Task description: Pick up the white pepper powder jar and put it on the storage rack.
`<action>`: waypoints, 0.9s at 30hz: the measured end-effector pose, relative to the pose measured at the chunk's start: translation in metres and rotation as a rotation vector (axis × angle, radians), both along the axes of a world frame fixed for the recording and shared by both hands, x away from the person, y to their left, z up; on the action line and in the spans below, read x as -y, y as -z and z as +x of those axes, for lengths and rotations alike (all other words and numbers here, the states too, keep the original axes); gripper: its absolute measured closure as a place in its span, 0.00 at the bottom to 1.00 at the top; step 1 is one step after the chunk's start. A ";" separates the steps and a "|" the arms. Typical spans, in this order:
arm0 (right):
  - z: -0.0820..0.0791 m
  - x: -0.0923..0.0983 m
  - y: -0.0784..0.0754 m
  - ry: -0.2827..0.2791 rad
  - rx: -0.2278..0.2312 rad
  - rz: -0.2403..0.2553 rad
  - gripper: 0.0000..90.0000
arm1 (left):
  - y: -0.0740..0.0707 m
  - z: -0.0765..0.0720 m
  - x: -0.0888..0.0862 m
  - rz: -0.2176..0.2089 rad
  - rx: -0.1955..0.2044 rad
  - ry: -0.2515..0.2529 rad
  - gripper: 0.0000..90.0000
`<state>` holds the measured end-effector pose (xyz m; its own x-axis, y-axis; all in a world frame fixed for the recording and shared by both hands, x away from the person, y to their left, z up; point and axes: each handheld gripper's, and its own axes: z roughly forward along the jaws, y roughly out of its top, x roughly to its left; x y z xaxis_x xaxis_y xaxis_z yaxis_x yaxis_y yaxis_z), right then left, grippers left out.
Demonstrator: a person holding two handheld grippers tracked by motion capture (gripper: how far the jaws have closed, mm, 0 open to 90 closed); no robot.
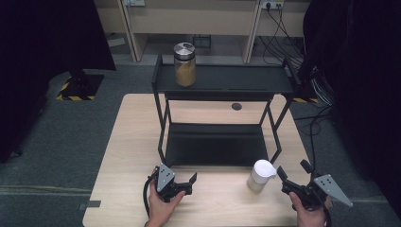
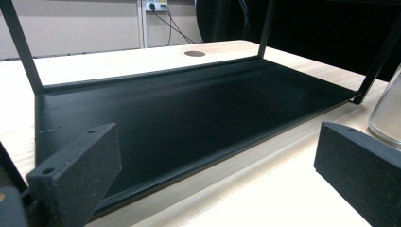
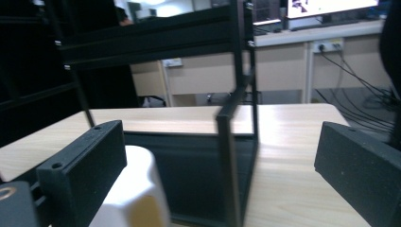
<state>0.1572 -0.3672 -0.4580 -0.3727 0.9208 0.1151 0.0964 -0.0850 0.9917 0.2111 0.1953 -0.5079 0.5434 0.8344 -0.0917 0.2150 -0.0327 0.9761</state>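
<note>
- Centrally in the high view, a black two-tier metal rack point(image 1: 222, 90) stands on the light wooden tabletop point(image 1: 123, 156), its lower shelf point(image 1: 215, 144) bare.
- Up on the rack's top shelf, toward its left end in the upper middle of the frame, sits a glass jar with a silver lid point(image 1: 184, 64), holding a tan filling.
- A white-lidded jar point(image 1: 261, 176) stands on the tabletop at lower right, just in front of the rack's right front leg.
- The left gripper point(image 1: 188, 181), lower left of centre, is held in a hand point(image 1: 163, 208) low above the tabletop; its fingers point(image 2: 75, 175) are spread apart with nothing between them, facing the lower shelf.
- The right gripper point(image 1: 291, 175), at lower right, is held in the other hand point(image 1: 309, 215); its fingers point(image 3: 82, 165) are wide open, empty, with the white-lidded jar just beside the left finger in the right gripper view.
</note>
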 end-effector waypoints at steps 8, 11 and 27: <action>0.004 -0.006 0.000 -0.076 0.005 -0.030 0.04 | 0.000 0.000 0.000 -0.002 -0.001 0.000 0.01; 0.005 -0.008 -0.001 -0.094 0.004 -0.038 0.04 | 0.000 0.000 0.000 -0.003 -0.001 0.000 0.01; 0.016 -0.024 0.002 -0.187 -0.025 -0.116 0.04 | 0.000 0.000 0.000 -0.002 0.001 0.000 0.01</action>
<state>0.1733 -0.3429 -0.4603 -0.5365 0.8436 0.0238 0.1248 0.0513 0.9909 0.2110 0.1955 -0.5082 0.5438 0.8341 -0.0926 0.2142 -0.0313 0.9763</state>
